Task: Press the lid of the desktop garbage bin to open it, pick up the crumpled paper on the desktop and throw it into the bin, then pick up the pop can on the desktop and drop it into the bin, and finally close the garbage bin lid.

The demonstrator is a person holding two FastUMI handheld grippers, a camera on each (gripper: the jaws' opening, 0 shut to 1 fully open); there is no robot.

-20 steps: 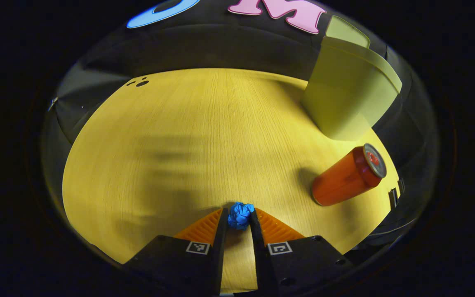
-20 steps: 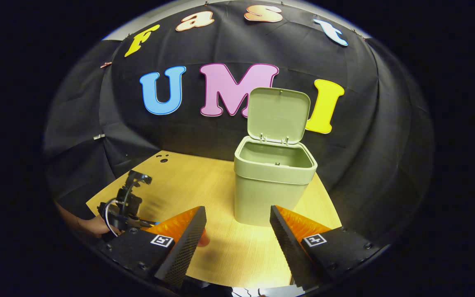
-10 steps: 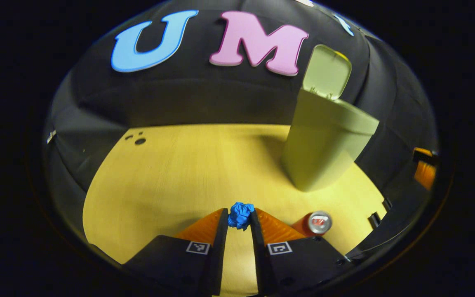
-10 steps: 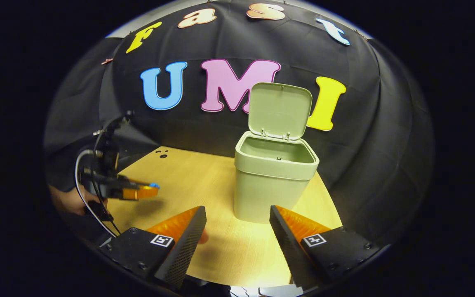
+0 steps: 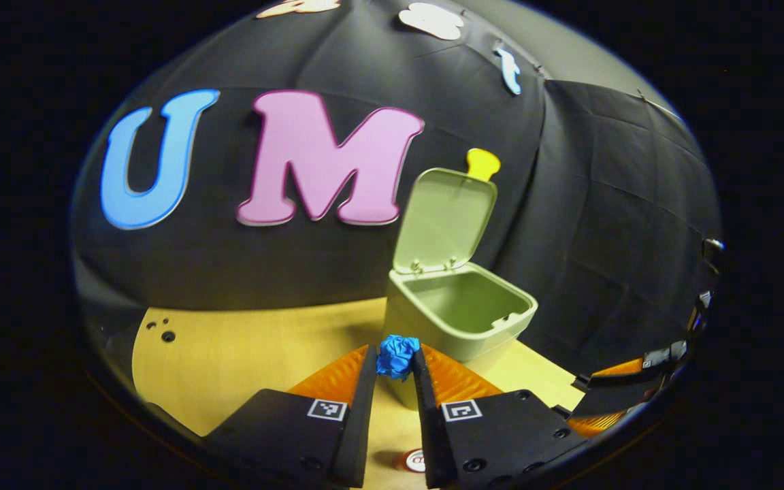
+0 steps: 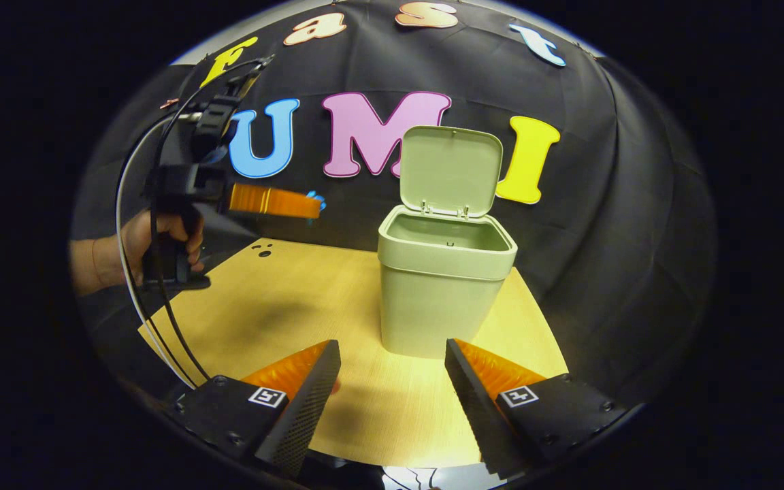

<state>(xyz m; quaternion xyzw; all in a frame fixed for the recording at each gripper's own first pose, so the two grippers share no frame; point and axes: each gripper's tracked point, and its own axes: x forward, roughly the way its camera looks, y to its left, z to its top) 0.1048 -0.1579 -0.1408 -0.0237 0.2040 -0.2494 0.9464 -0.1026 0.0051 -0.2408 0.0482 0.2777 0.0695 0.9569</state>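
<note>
Left gripper (image 5: pixel 396 364) clamped on blue paper (image 5: pixel 397 355), raised above tabletop (image 6: pixel 283 306), short of bin (image 6: pixel 443 292) on its left side. Right gripper (image 6: pixel 392 381) spread apart, empty, low over near edge, facing bin. Bin stands toward far right edge, lid (image 6: pixel 450 169) up: opening done. Paper grasped, not yet dropped. Can (image 5: pixel 416 461) glimpsed below left gripper, untouched. Left: drop paper, bin can, close lid.
</note>
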